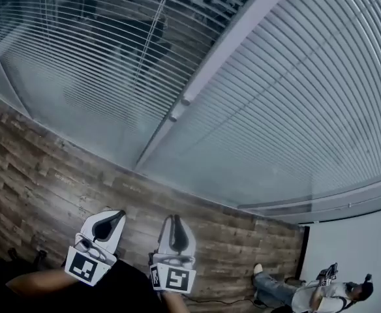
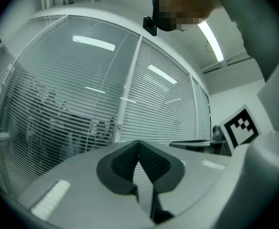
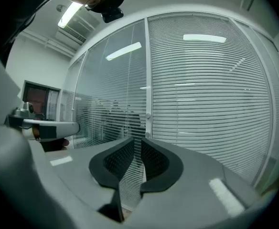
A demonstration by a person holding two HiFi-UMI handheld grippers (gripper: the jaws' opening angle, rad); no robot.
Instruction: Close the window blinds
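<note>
While the window blinds (image 1: 295, 109) fill the head view from 10 to 2 o'clock, well apart from both tools, the left gripper (image 2: 139, 144) has its jaws pressed together at the tips, empty. The right gripper (image 3: 140, 140) at 6 o'clock has its jaws slightly spread, holding nothing.

Dark wood-plank floor (image 1: 47, 175) is seen below a full-height glazed wall (image 1: 295, 129). The glazing is split by a white mullion (image 1: 207, 70), and a dim room is visible through the left pane (image 1: 79, 51). A white wall (image 1: 353, 240) is joined at the right end, with a dark vertical strip (image 1: 304, 253) at the corner. A ceiling strip light (image 2: 211, 39) is lit. Strip reflections (image 3: 204, 38) are carried by the glass.
</note>
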